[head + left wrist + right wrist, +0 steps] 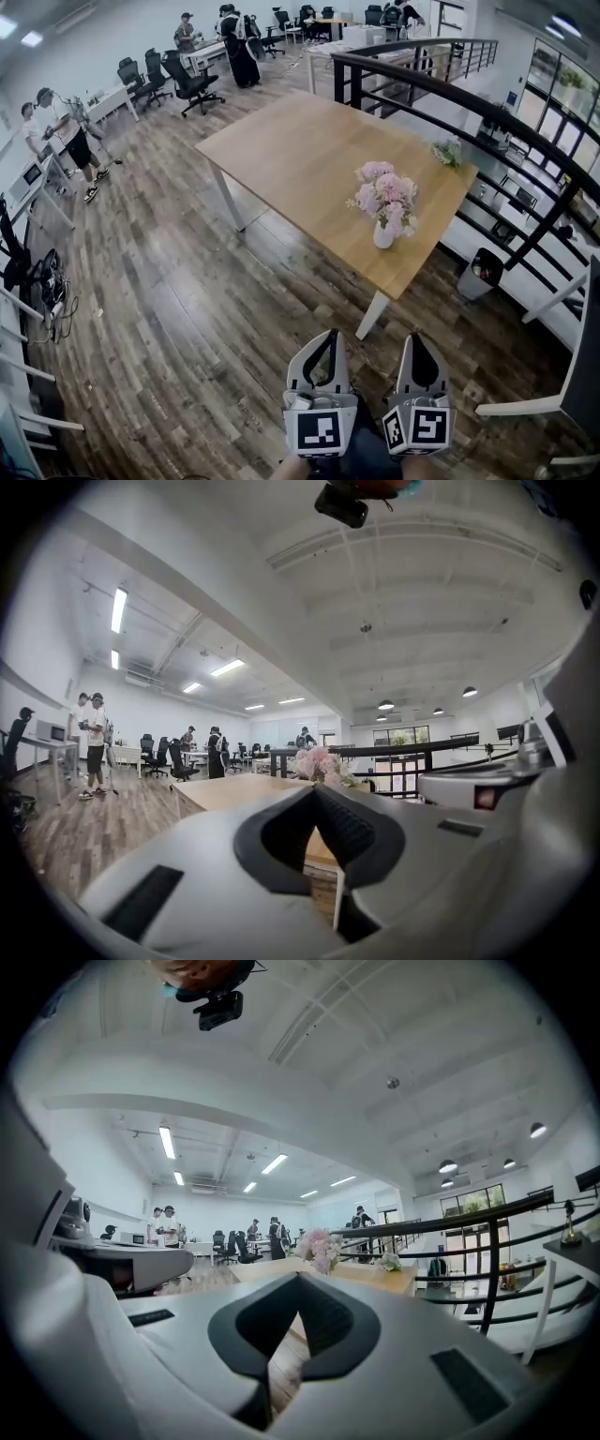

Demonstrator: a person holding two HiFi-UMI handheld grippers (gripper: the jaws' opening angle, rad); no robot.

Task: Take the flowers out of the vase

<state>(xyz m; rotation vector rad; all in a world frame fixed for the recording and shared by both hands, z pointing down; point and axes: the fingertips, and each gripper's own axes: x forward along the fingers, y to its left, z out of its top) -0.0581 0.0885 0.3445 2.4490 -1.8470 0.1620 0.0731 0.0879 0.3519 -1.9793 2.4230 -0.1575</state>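
Note:
A white vase (383, 236) of pink flowers (384, 199) stands near the front right edge of a wooden table (300, 150). A small loose sprig (447, 152) lies at the table's far right corner. Both grippers hang side by side over the floor, short of the table and apart from the vase. My left gripper (328, 335) is shut, its tips meeting with nothing between them. My right gripper (414, 337) is shut and empty too. The left gripper view shows the flowers (317, 762) just beyond the closed tips (314, 787). The right gripper view shows the flowers (320, 1246) above its tips (298, 1276).
A black railing (450, 94) curves behind and right of the table. A bin (480, 272) stands by the railing. A white table frame (553, 398) sits at the right edge. Several people and office chairs (187, 80) are far back left; cables (47, 281) lie at the left.

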